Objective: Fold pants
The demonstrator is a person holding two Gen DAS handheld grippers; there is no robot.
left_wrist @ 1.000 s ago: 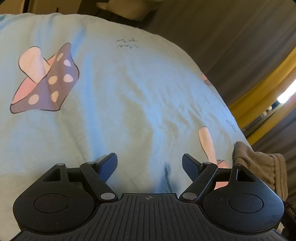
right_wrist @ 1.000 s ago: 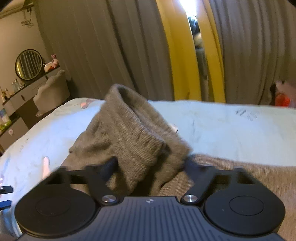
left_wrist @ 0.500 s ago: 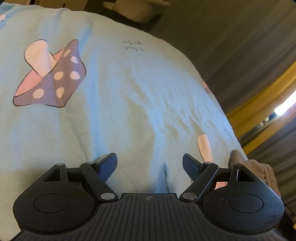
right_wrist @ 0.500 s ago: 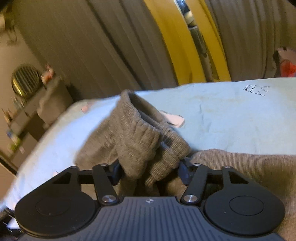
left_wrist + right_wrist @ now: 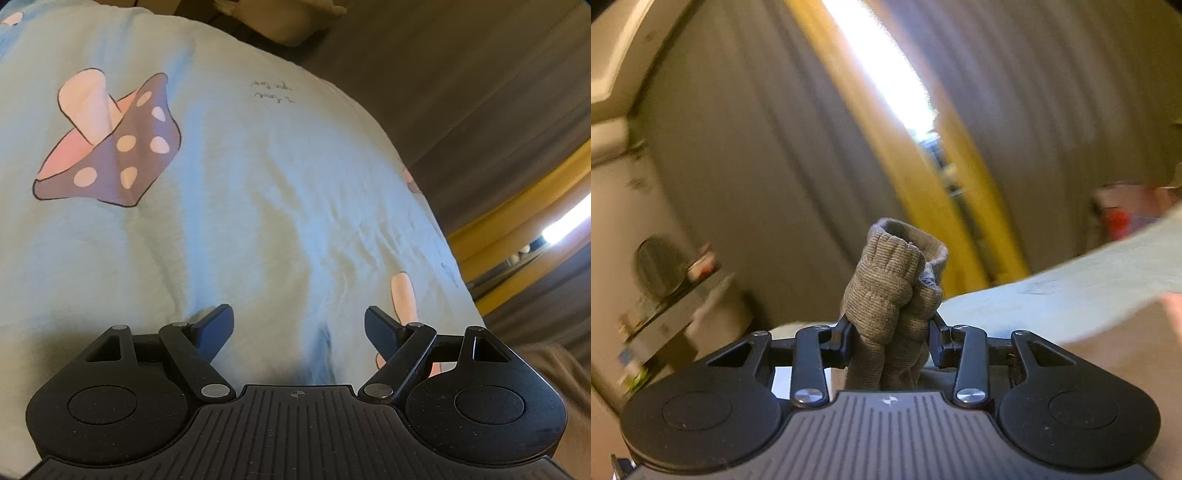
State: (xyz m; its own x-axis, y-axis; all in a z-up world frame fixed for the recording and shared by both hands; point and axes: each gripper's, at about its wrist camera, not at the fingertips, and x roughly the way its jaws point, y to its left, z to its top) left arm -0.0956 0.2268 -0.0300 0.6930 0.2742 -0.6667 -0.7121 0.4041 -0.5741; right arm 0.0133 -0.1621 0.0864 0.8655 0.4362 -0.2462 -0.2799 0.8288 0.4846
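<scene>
Right gripper fingers closing on bunched brown pants between them, left gripper fingers spread wide, nothing between, bed sheet ahead

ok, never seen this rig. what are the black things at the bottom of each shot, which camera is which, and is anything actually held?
No robot here: a person carries a two-finger gripper in each hand, and each gripper has a fisheye camera looking along its fingers. The black shapes are the grippers themselves.

Left wrist view: the left gripper is wide open and empty, above a light blue bedsheet printed with a mushroom. A brown bit of the pants shows at the right edge.

Right wrist view: the right gripper has a bunched ribbed cuff of the pants between its fingers, lifted in front of the grey and yellow curtains; its jaws are closing on the cloth. This picture is blurred.
</scene>
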